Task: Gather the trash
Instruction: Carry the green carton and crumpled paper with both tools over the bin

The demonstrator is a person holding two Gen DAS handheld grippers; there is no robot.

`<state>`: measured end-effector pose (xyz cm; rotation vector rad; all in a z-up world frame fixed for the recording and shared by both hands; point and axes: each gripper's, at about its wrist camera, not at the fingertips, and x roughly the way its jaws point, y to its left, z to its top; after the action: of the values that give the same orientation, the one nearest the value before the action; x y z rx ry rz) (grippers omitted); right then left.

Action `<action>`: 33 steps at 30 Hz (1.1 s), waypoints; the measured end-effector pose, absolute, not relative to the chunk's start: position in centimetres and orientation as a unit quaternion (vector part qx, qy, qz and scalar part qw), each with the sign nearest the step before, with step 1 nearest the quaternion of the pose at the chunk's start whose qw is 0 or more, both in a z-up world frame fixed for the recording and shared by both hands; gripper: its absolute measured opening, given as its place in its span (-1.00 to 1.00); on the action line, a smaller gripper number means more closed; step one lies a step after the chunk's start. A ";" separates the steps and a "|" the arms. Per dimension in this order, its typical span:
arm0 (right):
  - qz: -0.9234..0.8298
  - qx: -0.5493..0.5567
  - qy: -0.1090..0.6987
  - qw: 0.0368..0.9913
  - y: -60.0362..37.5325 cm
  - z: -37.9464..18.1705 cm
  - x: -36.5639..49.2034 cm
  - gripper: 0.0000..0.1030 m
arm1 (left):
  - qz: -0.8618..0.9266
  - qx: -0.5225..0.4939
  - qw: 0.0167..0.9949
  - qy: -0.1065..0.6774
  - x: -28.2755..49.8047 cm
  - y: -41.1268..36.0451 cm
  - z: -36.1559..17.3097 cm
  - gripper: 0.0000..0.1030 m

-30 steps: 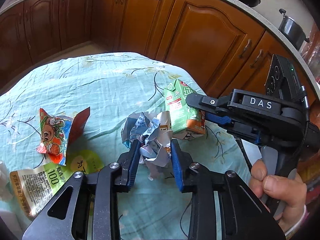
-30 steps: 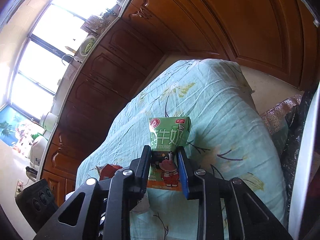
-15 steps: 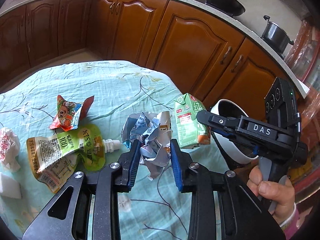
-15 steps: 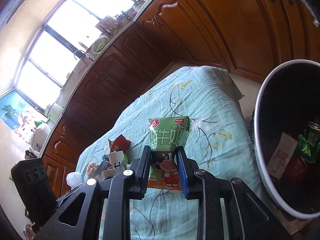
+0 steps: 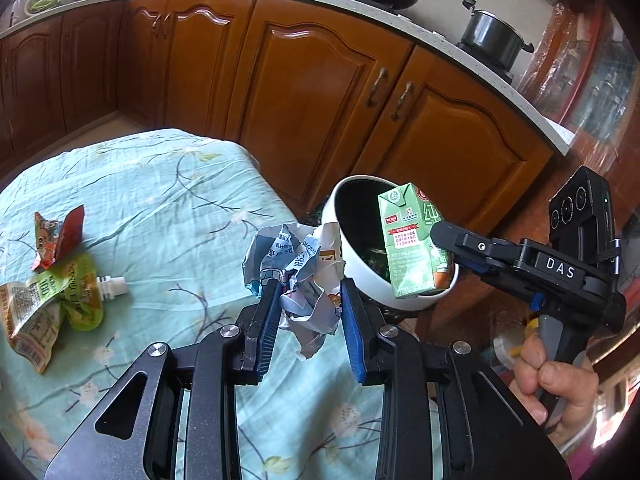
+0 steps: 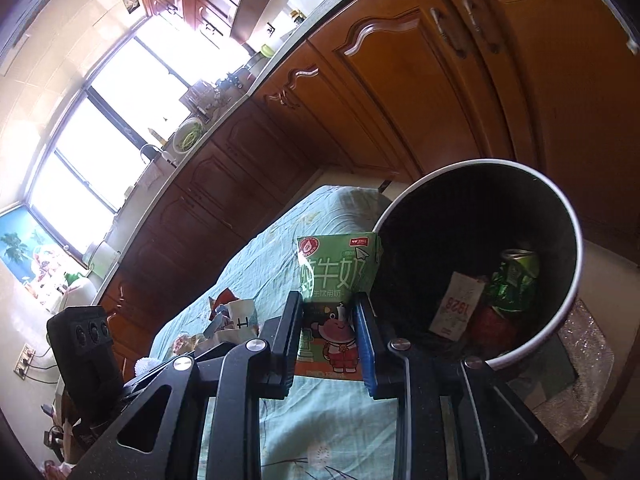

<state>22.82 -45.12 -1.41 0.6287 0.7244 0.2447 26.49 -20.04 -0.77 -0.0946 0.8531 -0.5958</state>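
Note:
My left gripper (image 5: 307, 308) is shut on a crumpled paper wrapper (image 5: 298, 276) and holds it above the table's right edge. My right gripper (image 6: 329, 320) is shut on a green milk carton (image 6: 338, 276), held upright. In the left wrist view the carton (image 5: 412, 240) hangs at the mouth of the white trash bin (image 5: 360, 280). The bin (image 6: 568, 248) stands beside the table and holds a green can (image 6: 516, 276) and a paper slip (image 6: 456, 308).
On the teal flowered tablecloth (image 5: 160, 208) lie a green drink pouch (image 5: 52, 300) and a red snack wrapper (image 5: 56, 236) at the left. Wooden cabinets (image 5: 320, 92) stand behind the table and bin. A pot (image 5: 492, 36) sits on the counter.
Both grippers have moved right toward the bin with their loads. The carton now hangs at the bin's mouth, and the bin fills more of both views.

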 end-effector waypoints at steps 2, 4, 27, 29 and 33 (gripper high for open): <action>0.106 0.305 0.345 0.881 -46.4 -1.6 22.3 -0.49 | -0.290 -0.039 0.866 0.405 26.3 -21.0 -0.6 -0.45; 0.097 0.308 0.342 0.882 -47.6 -1.8 21.7 -0.49 | -0.297 -0.034 0.865 0.403 26.1 -22.0 -0.3 -0.45; 0.042 0.305 0.363 0.879 -53.9 -4.5 24.3 -0.49 | -0.327 0.036 0.843 0.425 31.0 -33.8 -1.5 -0.45; 0.040 0.304 0.367 0.878 -54.1 -4.8 24.7 -0.49 | -0.325 0.043 0.841 0.430 31.4 -34.4 -2.1 -0.45; 0.040 0.300 0.376 0.876 -54.1 -5.1 25.0 -0.49 | -0.324 0.052 0.836 0.439 31.8 -35.5 -3.0 -0.45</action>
<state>25.04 -54.10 -5.15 0.6255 0.7851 0.0827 31.81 -35.53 -2.98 0.1103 0.9304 -0.6868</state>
